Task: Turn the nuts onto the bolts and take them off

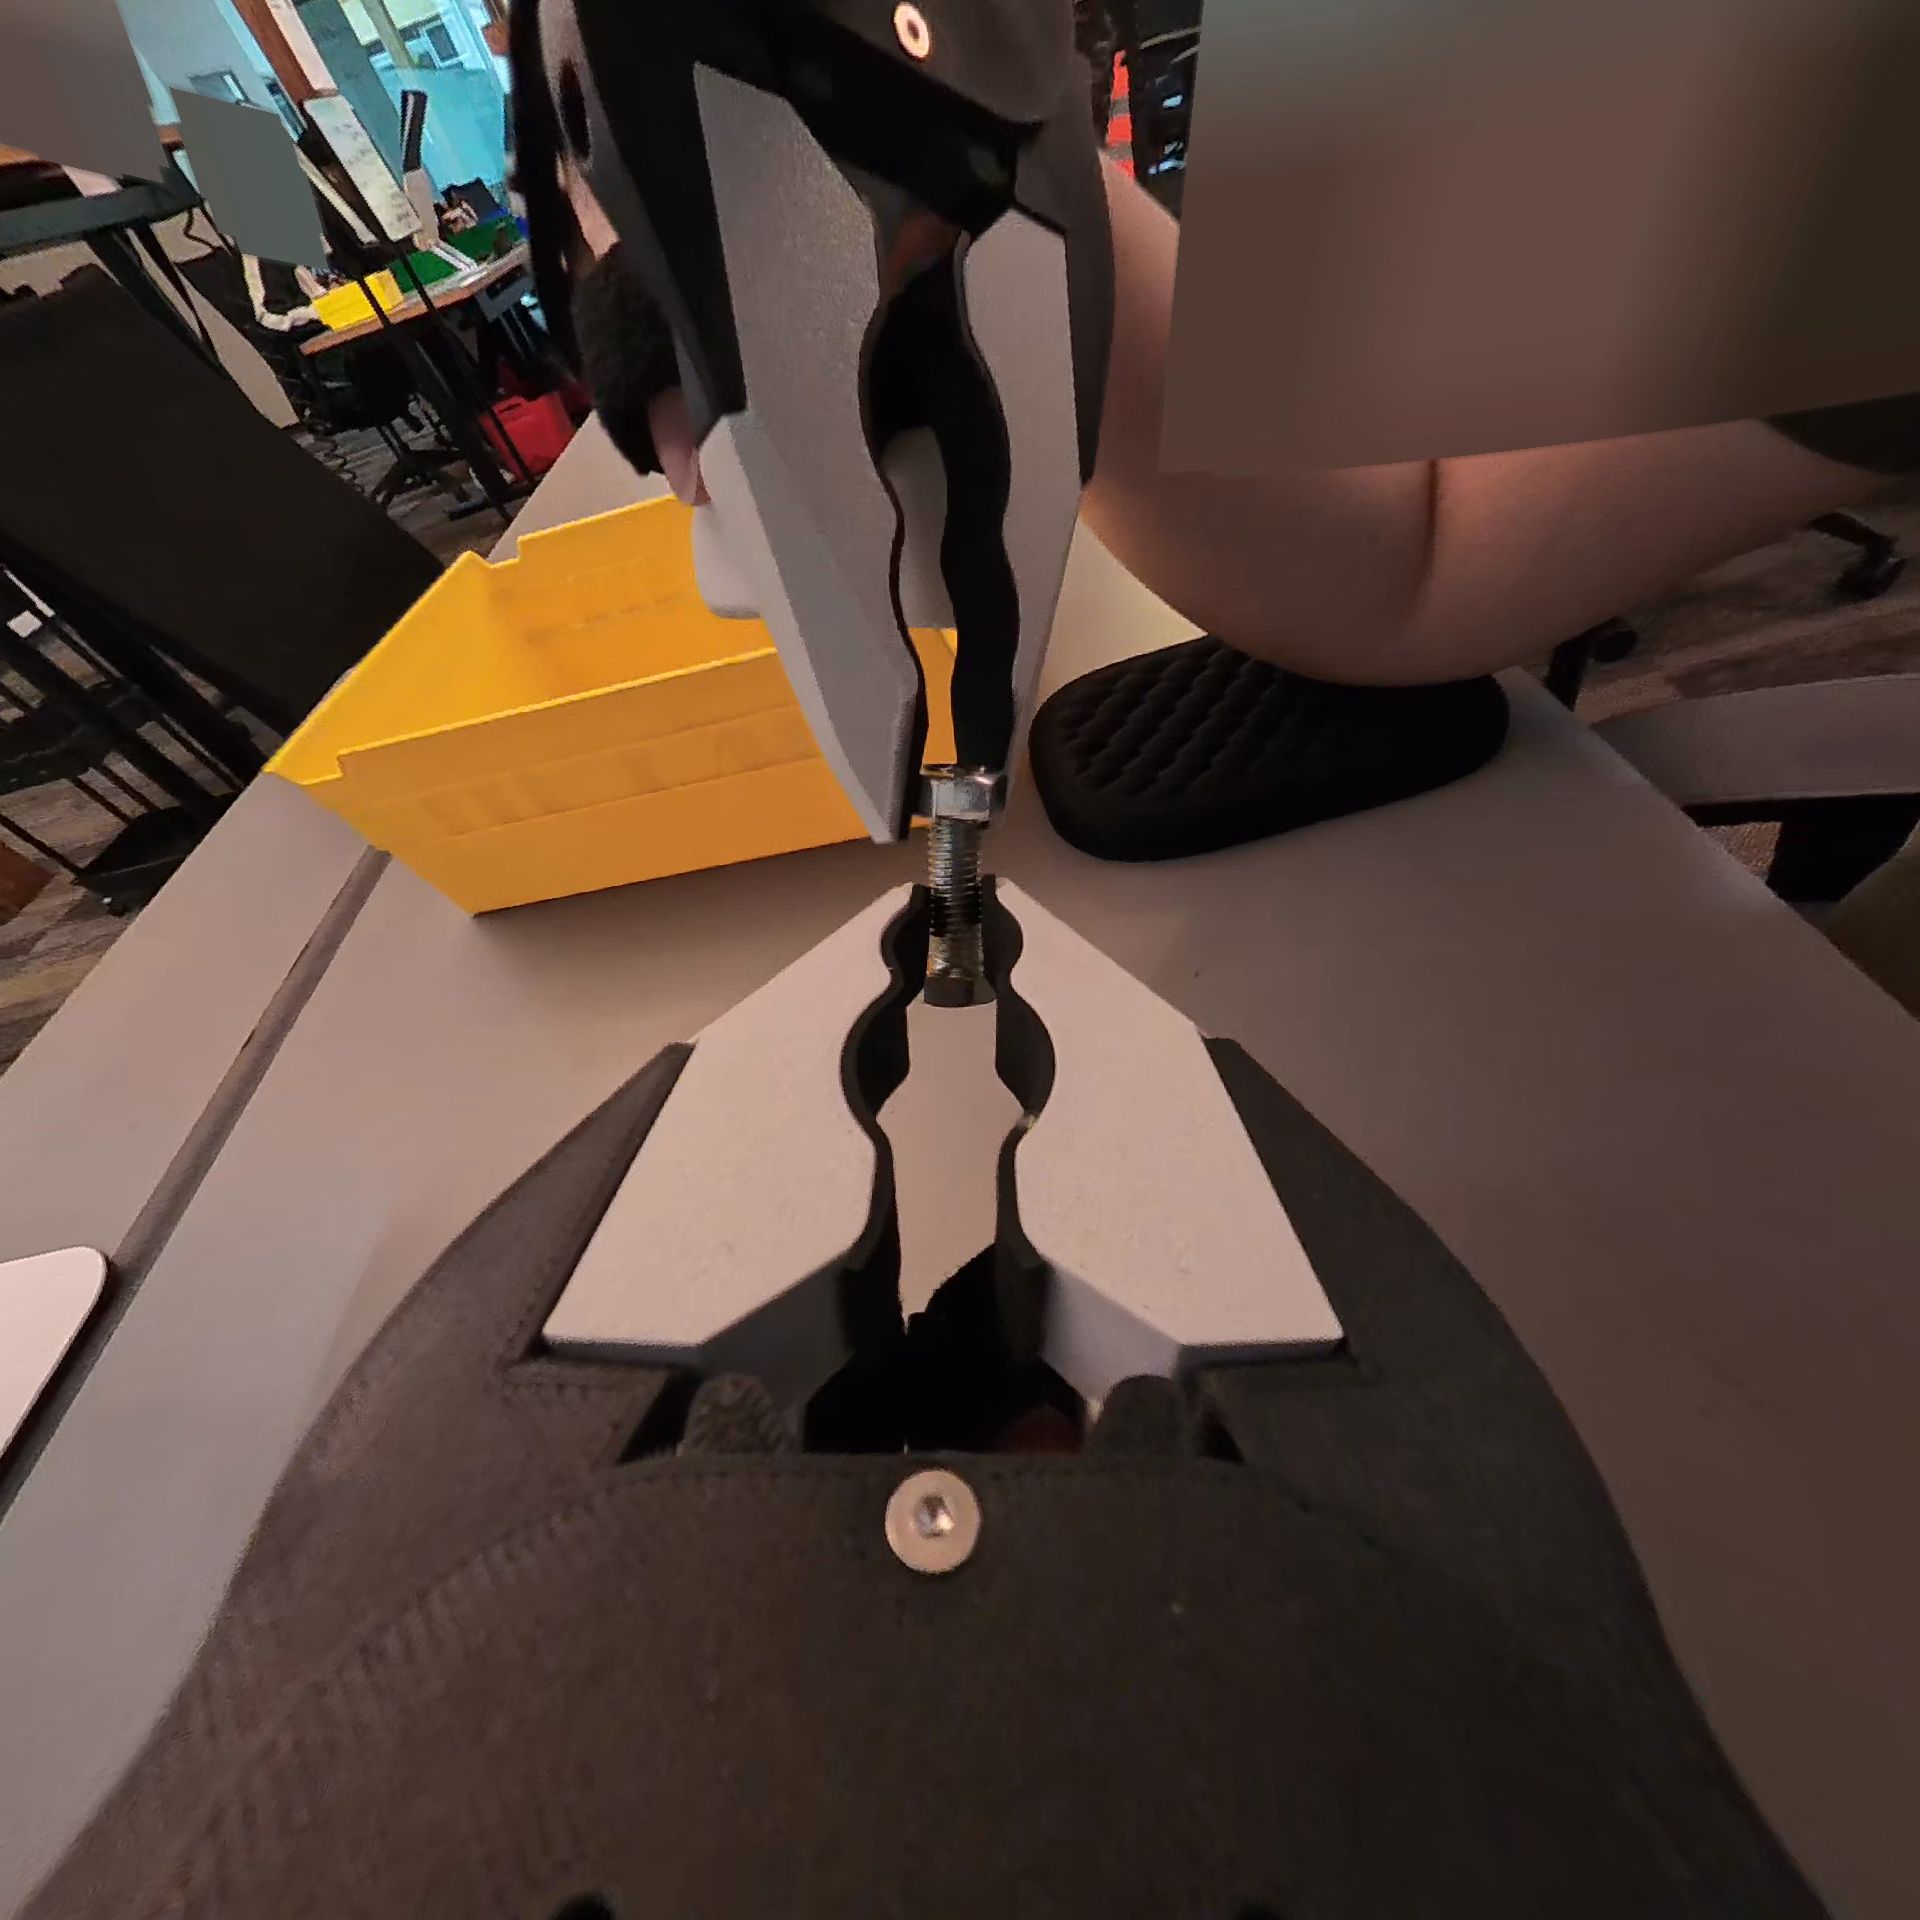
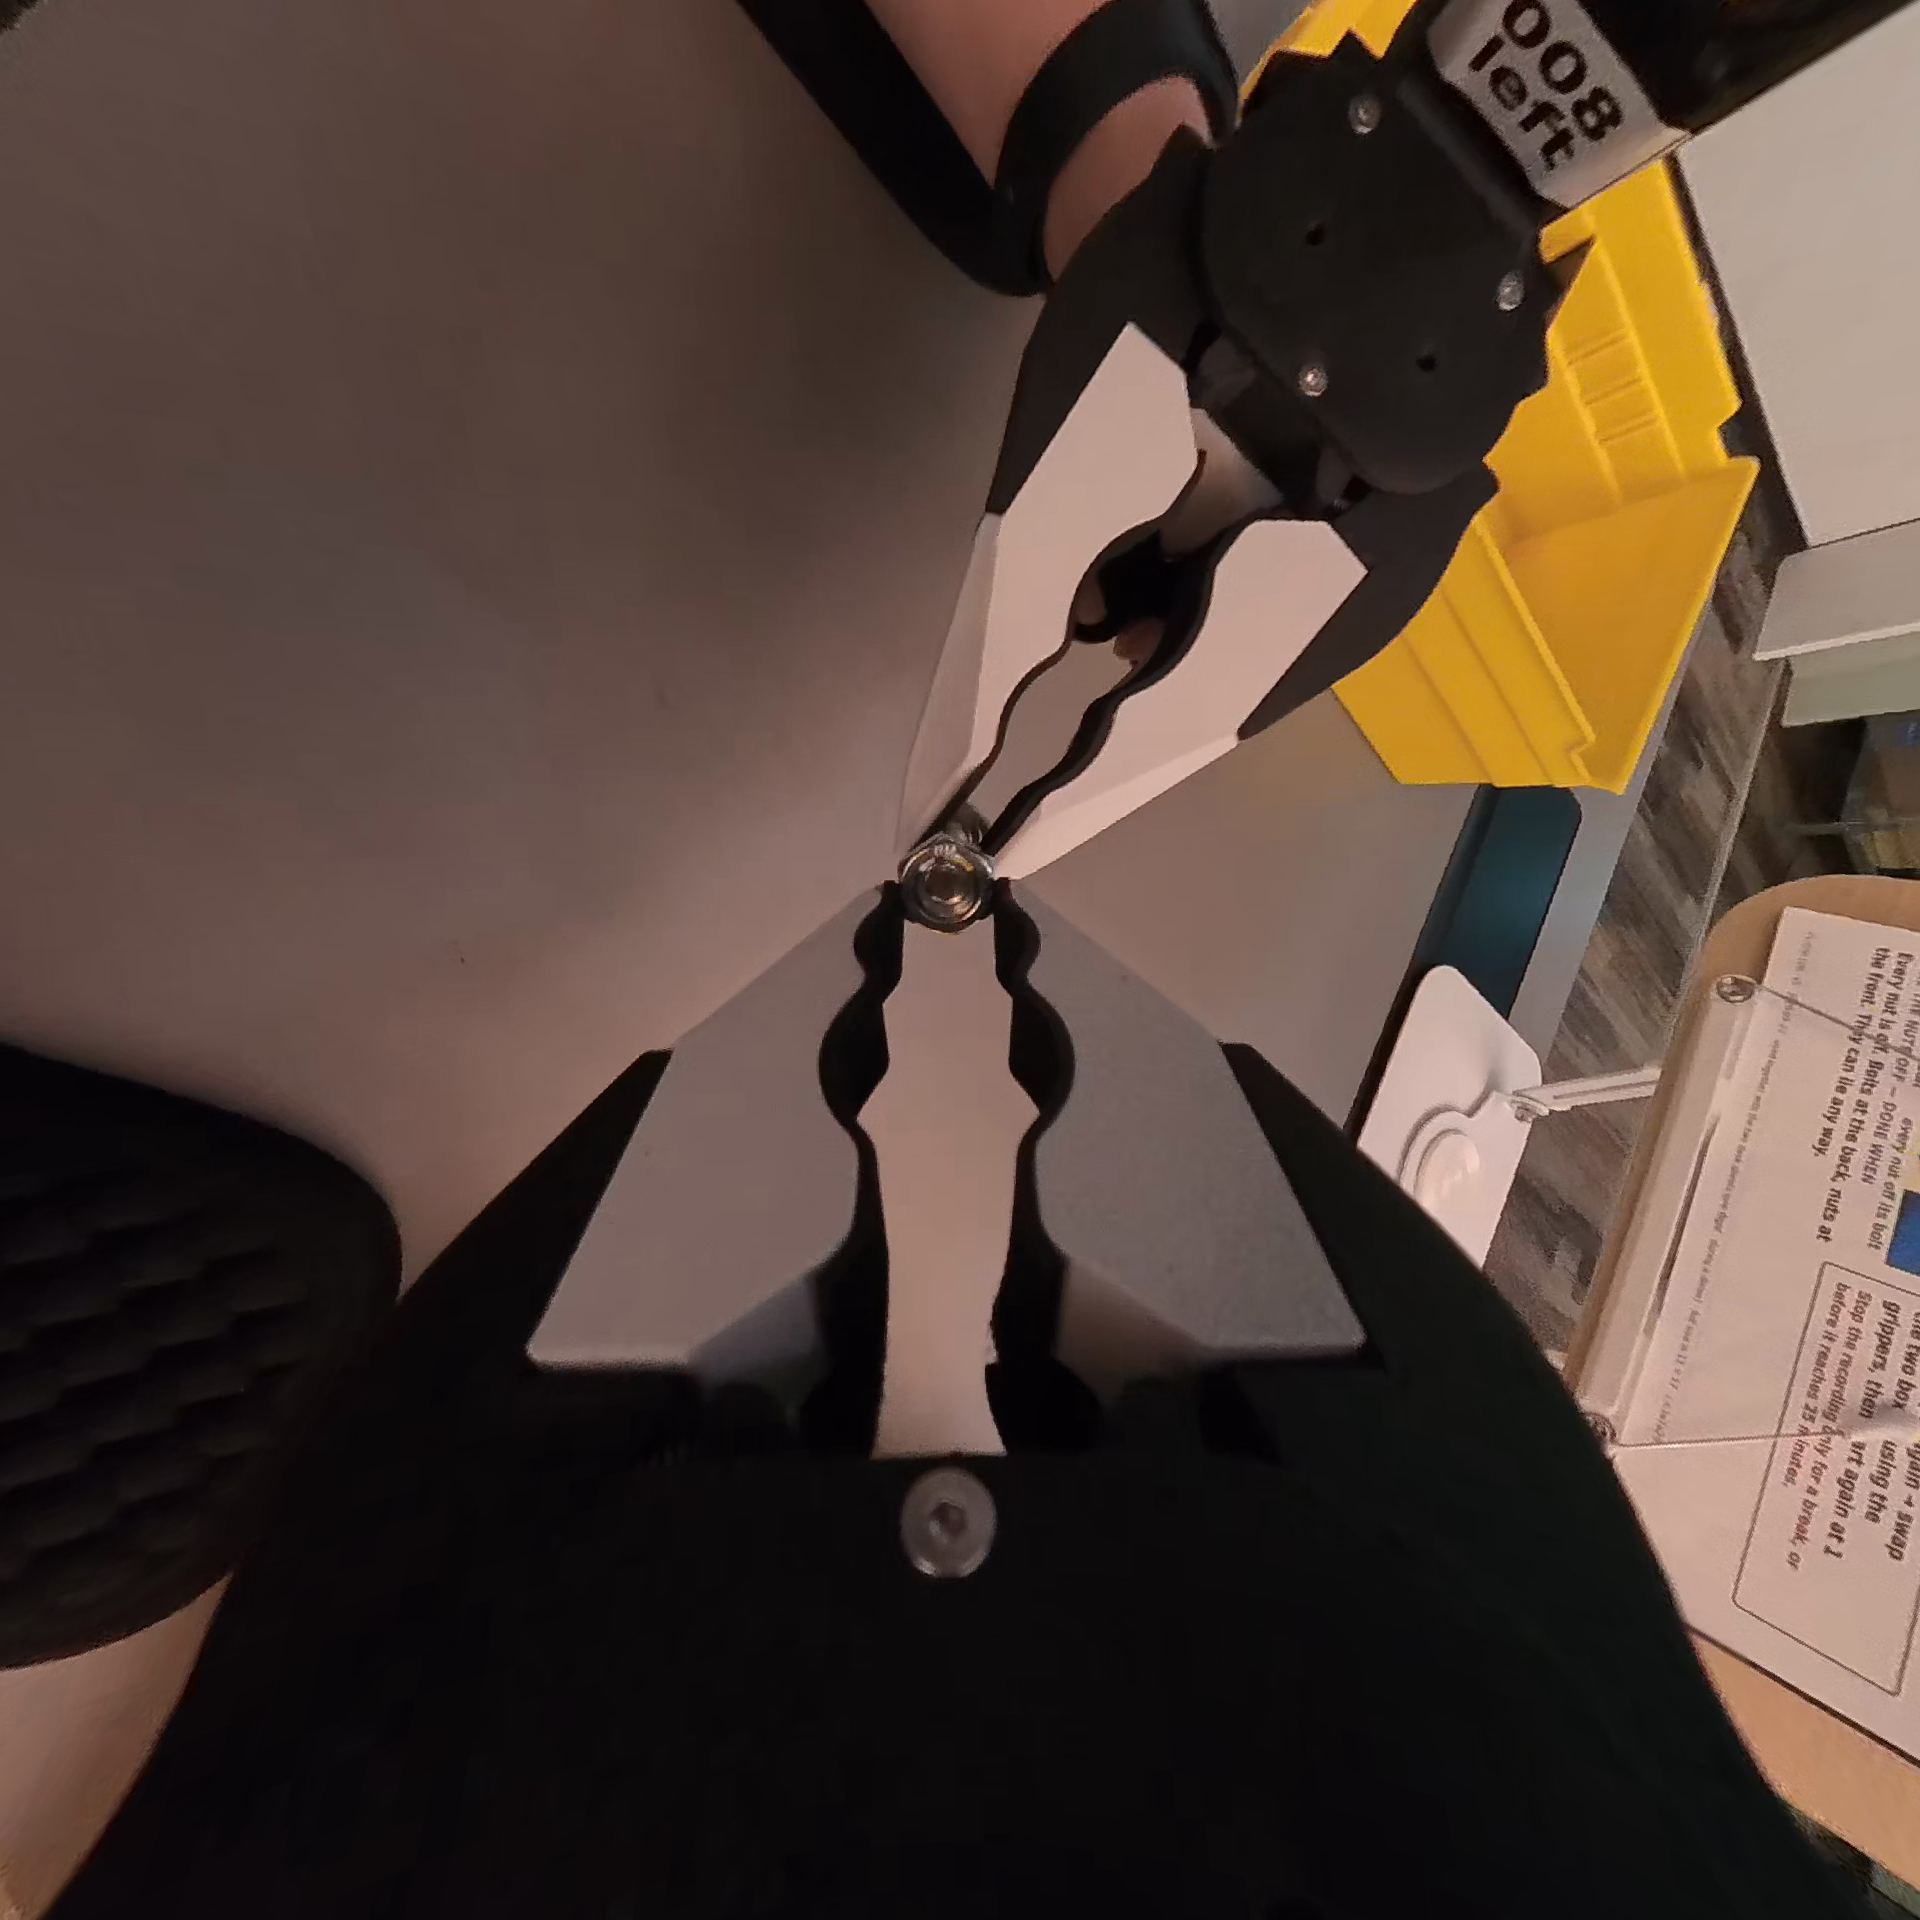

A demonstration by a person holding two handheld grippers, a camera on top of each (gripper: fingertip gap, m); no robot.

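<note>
**Bolt and nut held between two grippers above the table**

Left wrist view: the left gripper (image 1: 956, 940), with pale grey fingers on a black body, is closed on the lower part of a short silver threaded steel bolt (image 1: 954, 902). The bolt's long axis runs straight away from this camera, in line with the gripper's fingers; its head end sits between the fingertips and its threaded shank points outward. At the far end of the shank sits a silver hexagonal steel nut (image 1: 961, 795). The right gripper (image 1: 951, 800), of the same grey and black build, reaches in from above, and its fingertips clamp the nut from both sides. Bolt and nut are held in the air, clear of the pale grey table top (image 1: 1455, 1091). Behind them on the table stands an open yellow plastic bin (image 1: 582, 748), and just to its right lies a black textured oval pad (image 1: 1268, 743).

Right wrist view: the right gripper (image 2: 945, 894) grips the nut (image 2: 943, 888), which is seen end-on, so the bolt axis points directly away from this camera. The left gripper (image 2: 971, 831) enters from the upper right, meeting the bolt behind the nut. The yellow bin (image 2: 1558, 623) lies beyond it. At the right edge a printed white paper sheet (image 2: 1766, 1247) rests under a clear plate.
</note>
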